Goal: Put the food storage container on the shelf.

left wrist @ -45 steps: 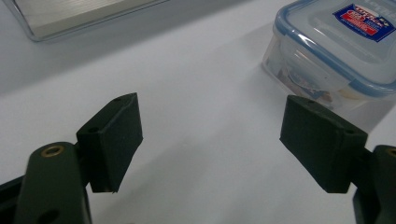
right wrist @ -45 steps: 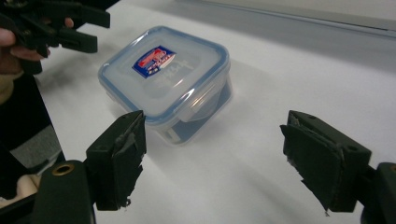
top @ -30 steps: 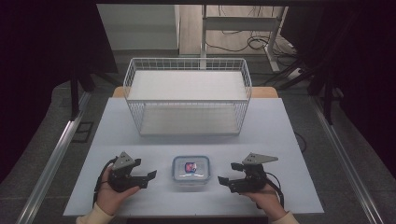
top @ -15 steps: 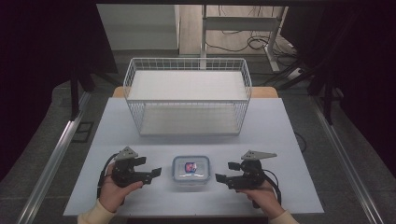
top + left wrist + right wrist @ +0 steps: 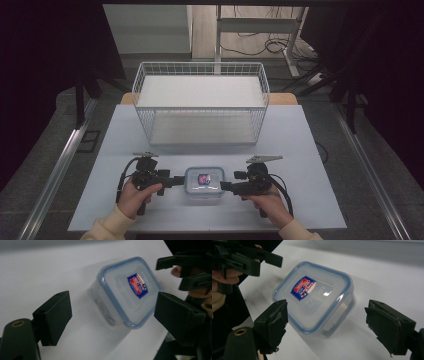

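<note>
Both tongs have closed in on the lidded plastic container (image 5: 203, 181) since a second ago: the left tongs (image 5: 176, 181) now reach its left side, the right tongs (image 5: 224, 186) its right. Both tongs are spread wide, gripping nothing. The container sits on the table (image 5: 300, 135), well in front of the wire basket (image 5: 200, 107).

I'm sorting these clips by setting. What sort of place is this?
Probably a lab or recording workspace, not a home: a plain white table carrying just a wire basket and a lidded plastic container, dark curtains around it, and loose cables on the floor behind.
</note>
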